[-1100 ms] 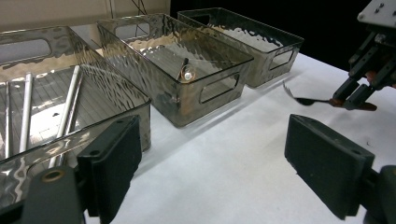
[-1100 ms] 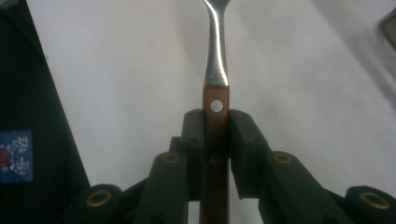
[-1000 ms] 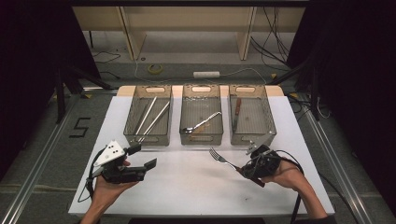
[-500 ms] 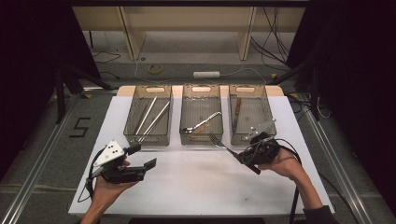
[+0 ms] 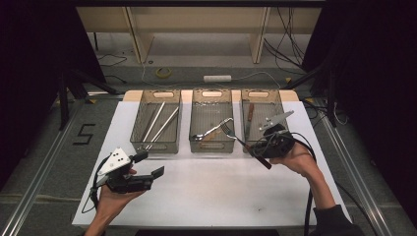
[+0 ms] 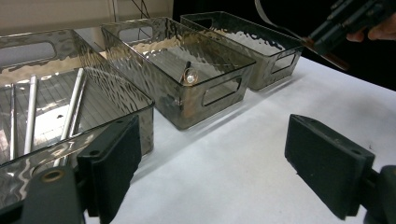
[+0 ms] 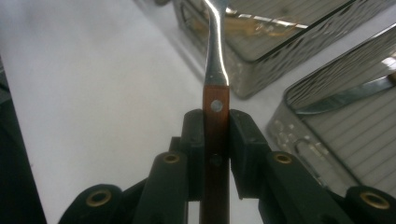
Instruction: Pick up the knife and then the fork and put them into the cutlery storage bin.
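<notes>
The right gripper [image 5: 265,146] clamps a wooden-handled steel fork [image 5: 236,137] just above the middle clear ribbed bin's [image 5: 211,145] rim; lowering it in remains.

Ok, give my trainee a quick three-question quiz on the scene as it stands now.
1. True or false: the left gripper grips a metal rod.
2. Which does the right gripper hold: A) spoon, B) wooden-handled metal fork, C) knife?
3. Which smoked clear plastic bin do the fork's tines hang over?

Key:
1. False: its jaws stand open and empty above the white table; the long metal rods lie in the left bin.
2. B: the jaws clamp the brown handle.
3. The middle bin, which already holds another piece of metal cutlery.
</notes>
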A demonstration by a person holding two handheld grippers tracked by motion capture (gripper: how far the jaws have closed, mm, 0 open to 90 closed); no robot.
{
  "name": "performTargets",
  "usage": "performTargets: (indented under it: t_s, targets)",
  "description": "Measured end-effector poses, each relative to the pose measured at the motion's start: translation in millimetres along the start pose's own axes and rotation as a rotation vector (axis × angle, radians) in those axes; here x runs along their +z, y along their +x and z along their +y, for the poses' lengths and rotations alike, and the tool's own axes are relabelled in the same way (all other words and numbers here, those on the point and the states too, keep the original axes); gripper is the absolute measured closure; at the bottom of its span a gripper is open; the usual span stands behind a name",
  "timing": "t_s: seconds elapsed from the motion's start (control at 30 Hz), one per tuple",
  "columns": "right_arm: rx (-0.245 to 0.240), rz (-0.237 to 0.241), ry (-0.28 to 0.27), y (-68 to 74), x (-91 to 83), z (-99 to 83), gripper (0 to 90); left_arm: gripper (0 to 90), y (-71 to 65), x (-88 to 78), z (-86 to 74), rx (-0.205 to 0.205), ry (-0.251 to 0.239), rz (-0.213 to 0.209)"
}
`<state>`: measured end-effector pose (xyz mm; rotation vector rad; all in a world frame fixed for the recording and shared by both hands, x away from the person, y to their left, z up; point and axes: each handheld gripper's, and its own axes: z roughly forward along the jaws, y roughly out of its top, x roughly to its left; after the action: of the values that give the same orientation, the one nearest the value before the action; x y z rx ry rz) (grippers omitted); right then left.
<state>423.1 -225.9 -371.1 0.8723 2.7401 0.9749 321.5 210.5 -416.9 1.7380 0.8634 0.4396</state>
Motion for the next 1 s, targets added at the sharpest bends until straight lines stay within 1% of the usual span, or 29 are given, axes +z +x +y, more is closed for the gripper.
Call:
performTargets:
  t_s: [0.1, 0.13, 0.17, 0.23, 0.37, 0.43, 0.47, 0.53, 0.67, 0.8, 1.0]
  targets:
    - [0.019, -0.016, -0.023, -6.5, -3.5, 7.4, 77.5, 18.3, 0.1, 0.2, -0.1, -0.004, -0.005, 0.002]
    - [0.023, -0.026, -0.024, -9.0, -4.4, 9.9, 77.5, 18.3, 0.1, 0.1, -0.1, -0.004, -0.005, 0.002]
    - [0.038, -0.030, -0.027, -10.8, -5.0, 12.4, 77.5, 18.3, 0.2, 0.1, -0.1, -0.005, -0.005, 0.002]
    - [0.040, -0.045, -0.032, -16.2, -6.2, 16.7, 77.5, 18.3, 0.4, 0.1, -0.2, -0.006, -0.006, 0.002]
    - [0.067, -0.066, -0.036, -25.9, -7.8, 23.7, 77.5, 18.3, 0.3, 0.0, -0.1, -0.006, -0.007, 0.002]
    - [0.073, -0.072, -0.040, -31.6, -7.6, 26.1, 77.5, 18.3, 0.3, -0.2, -0.1, -0.007, -0.007, 0.003]
    - [0.091, -0.075, -0.039, -33.3, -7.7, 27.4, 77.5, 18.3, 0.4, -0.2, -0.1, -0.008, -0.007, 0.003]
    - [0.094, -0.085, -0.047, -38.7, -7.5, 29.2, 77.5, 18.3, 0.6, -0.3, 0.0, -0.006, -0.006, 0.003]
    - [0.109, -0.100, -0.055, -44.9, -9.0, 32.6, 77.5, 18.3, 0.4, 0.0, -0.1, -0.007, -0.007, 0.003]
    - [0.136, -0.104, -0.072, -52.8, -9.6, 36.1, 77.5, 18.3, 0.6, -0.1, 0.0, -0.006, -0.006, 0.002]
    - [0.185, -0.124, -0.067, -65.4, -5.5, 39.7, 77.5, 18.3, 0.4, -0.2, 0.1, -0.006, -0.008, 0.001]
